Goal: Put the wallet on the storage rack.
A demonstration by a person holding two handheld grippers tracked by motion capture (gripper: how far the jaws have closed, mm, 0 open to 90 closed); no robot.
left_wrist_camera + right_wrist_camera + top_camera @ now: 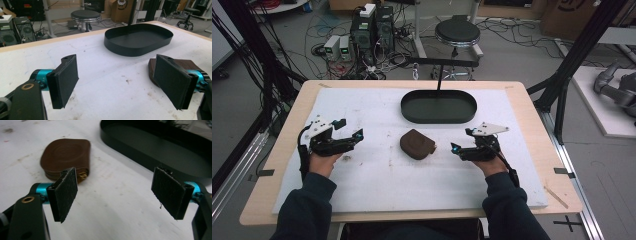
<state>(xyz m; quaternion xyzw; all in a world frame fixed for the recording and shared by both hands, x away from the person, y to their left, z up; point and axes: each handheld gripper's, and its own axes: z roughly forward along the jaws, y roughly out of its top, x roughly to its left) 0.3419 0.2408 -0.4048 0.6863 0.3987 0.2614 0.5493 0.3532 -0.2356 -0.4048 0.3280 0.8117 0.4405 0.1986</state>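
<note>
Cables, computer towers and a round stool (457, 31) crowd the floor beyond a wooden bench (532, 115) covered by a stained white mat (377, 175). On the mat, near the middle, lies a brown pouch (417, 144), flat on its side, with a black oval tray (439, 106) just beyond it on the far side, the two apart.

The left claw (353, 137) hovers to the left of the pouch, its jaws wide and empty; in its own view the pouch (186, 64) peeks out behind the right-hand jaw. The right claw (457, 148) sits to the right of the pouch, jaws likewise wide with nothing between them, and its view shows the pouch (66, 155) ahead to the left and the tray (155, 150) to the right.

The pouch looks like leather: light, soft, layered at one edge with a small brass-coloured fitting there. It should flex rather than break, and the smooth face may slip a little against the pads. A pinch across the thickness at a side edge seems the best hold, since it lies low and flat on the mat.

An embossed oval shows on its face, but no lettering can be read. No brand or label is legible elsewhere.
</note>
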